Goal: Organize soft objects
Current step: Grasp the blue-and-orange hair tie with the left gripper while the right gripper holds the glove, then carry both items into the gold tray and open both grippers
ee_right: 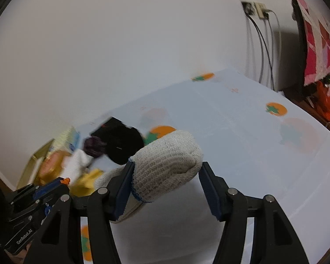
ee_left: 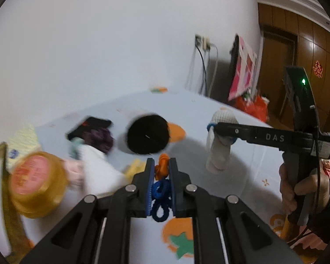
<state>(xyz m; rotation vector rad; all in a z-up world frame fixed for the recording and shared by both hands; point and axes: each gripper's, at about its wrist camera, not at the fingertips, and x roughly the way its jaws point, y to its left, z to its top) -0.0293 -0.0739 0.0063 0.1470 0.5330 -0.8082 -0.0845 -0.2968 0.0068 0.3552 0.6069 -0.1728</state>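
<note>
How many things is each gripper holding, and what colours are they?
Orange hair tie: 1, in the left gripper
Blue hair tie: 1, in the left gripper
White glove: 1, in the right gripper
Total: 3

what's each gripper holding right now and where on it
Left gripper: shut on a blue and orange hair tie, pinched mid-length. Right gripper: a knit glove, gripped across its rolled body near the blue-trimmed cuff.
</note>
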